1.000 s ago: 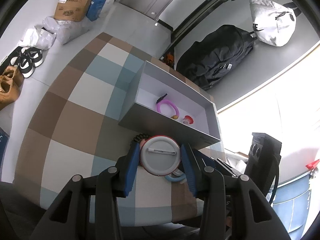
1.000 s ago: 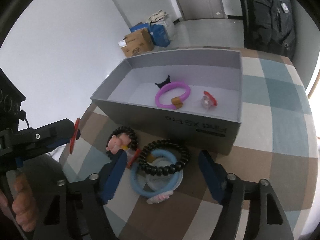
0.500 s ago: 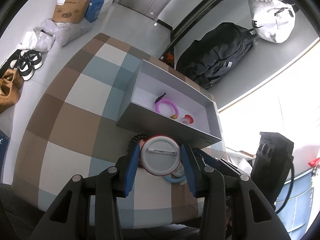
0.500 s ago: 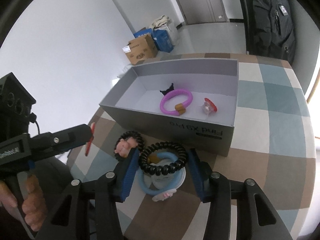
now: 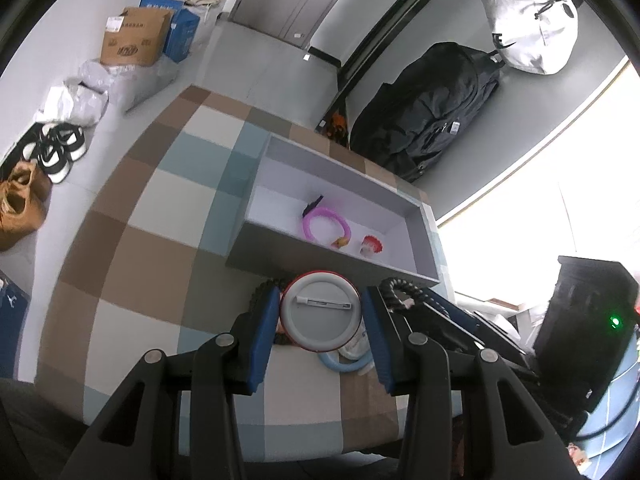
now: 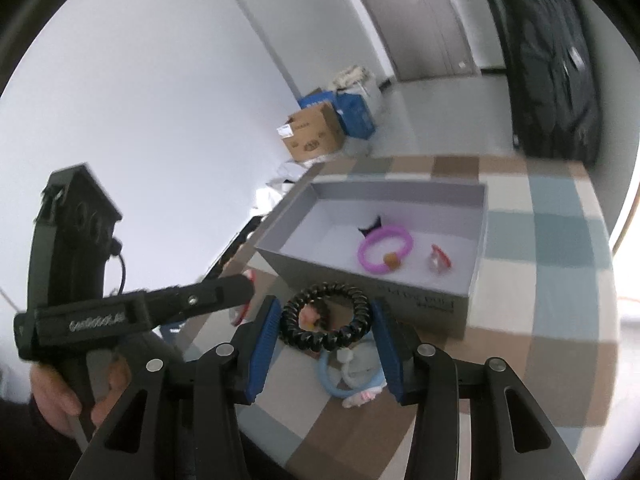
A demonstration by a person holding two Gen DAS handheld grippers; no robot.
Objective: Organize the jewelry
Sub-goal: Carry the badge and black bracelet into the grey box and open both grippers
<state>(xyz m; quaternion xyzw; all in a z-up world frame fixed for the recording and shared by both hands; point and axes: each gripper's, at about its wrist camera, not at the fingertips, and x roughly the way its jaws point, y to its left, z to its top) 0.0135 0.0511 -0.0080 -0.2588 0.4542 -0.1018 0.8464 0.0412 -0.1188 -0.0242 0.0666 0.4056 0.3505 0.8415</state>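
My left gripper [image 5: 319, 300] is shut on a round badge [image 5: 320, 322] with a grey back and a red rim, held just in front of the grey box [image 5: 320, 266]. The jaws of my right gripper [image 6: 325, 318] are closing; their blue pads press on a black spiral hair tie [image 6: 304, 340], lifted above the table. Below it lie a light blue ring [image 6: 332, 380] and a pink charm. Inside the grey box [image 6: 360, 280] are a purple ring [image 6: 384, 248], a small black piece and a small red piece [image 6: 440, 258].
The checked tablecloth [image 5: 152, 240] covers a round table whose edge runs close under both grippers. On the floor beyond are a cardboard box [image 5: 134, 42], shoes [image 5: 60, 148], a black backpack [image 5: 432, 104] and a white bag [image 5: 528, 24]. A hand [image 6: 60, 396] holds the left gripper's handle.
My right gripper's jaws closed onto the black spiral hair tie and lifted it off the blue ring. The left gripper kept the badge and stayed almost in place.
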